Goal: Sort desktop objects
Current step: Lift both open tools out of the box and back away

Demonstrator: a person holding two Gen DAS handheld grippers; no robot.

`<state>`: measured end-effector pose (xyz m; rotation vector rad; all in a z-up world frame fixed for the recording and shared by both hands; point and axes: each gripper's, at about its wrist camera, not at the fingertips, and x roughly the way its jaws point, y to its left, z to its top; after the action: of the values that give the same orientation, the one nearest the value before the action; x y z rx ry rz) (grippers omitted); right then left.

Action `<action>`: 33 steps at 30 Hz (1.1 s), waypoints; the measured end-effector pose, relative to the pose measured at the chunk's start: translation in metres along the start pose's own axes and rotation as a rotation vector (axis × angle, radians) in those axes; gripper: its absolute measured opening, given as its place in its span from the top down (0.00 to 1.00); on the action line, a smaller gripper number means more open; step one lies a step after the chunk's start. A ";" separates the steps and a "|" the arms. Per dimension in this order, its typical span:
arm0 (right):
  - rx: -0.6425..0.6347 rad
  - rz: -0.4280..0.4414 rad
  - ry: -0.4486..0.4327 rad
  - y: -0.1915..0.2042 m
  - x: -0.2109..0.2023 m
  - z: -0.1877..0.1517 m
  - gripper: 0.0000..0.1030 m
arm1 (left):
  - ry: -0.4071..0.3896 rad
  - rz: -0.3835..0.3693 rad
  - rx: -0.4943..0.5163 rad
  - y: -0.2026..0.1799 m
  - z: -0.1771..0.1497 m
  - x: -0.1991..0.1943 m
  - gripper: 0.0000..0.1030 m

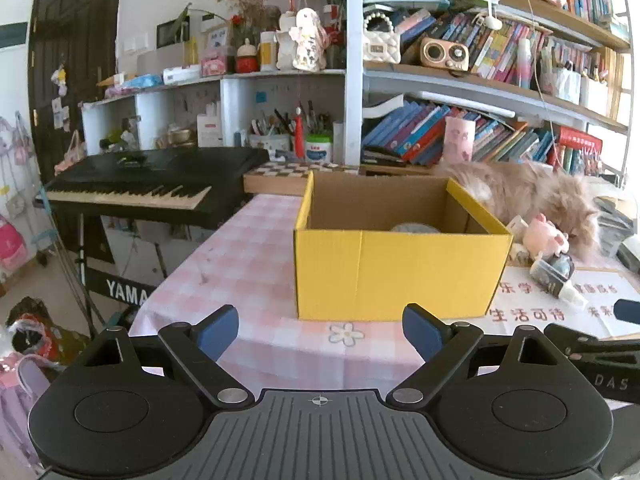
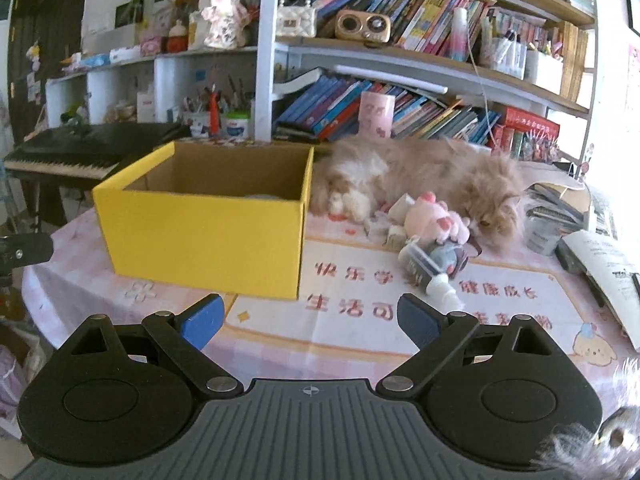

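Left wrist view: the left claw [image 1: 320,330] hangs released, jaws spread wide with nothing between them, above the pink checked worktop [image 1: 248,256]. A yellow box [image 1: 400,272] stands straight ahead, just beyond the fingertips, with something grey low inside it. Right of the box lie a pink plush [image 1: 546,238] and a bottle [image 1: 560,284], well off to this claw's right. Right wrist view: the right claw [image 2: 310,322] is likewise released and empty, over a printed mat [image 2: 360,320]. The bottle [image 2: 432,276] lies just ahead of its right finger, tip toward the claw, with the plush [image 2: 436,220] behind it, touching a cat [image 2: 440,176]. The box [image 2: 204,236] sits ahead to the left.
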<state>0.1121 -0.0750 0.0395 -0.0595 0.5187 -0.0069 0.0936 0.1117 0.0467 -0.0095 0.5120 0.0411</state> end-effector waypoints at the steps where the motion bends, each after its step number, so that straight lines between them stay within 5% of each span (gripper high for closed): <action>1: 0.001 0.006 0.009 0.001 0.000 -0.002 0.09 | 0.007 -0.002 0.000 -0.001 -0.002 0.000 0.11; 21: -0.052 0.046 0.134 0.009 -0.004 -0.023 0.09 | 0.105 -0.070 0.007 -0.014 -0.025 0.003 0.11; 33: -0.007 -0.028 0.196 -0.015 -0.006 -0.034 0.09 | 0.152 -0.180 0.062 -0.046 -0.026 0.017 0.11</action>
<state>0.0900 -0.0914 0.0136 -0.0731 0.7135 -0.0390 0.0972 0.0664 0.0154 0.0022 0.6626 -0.1530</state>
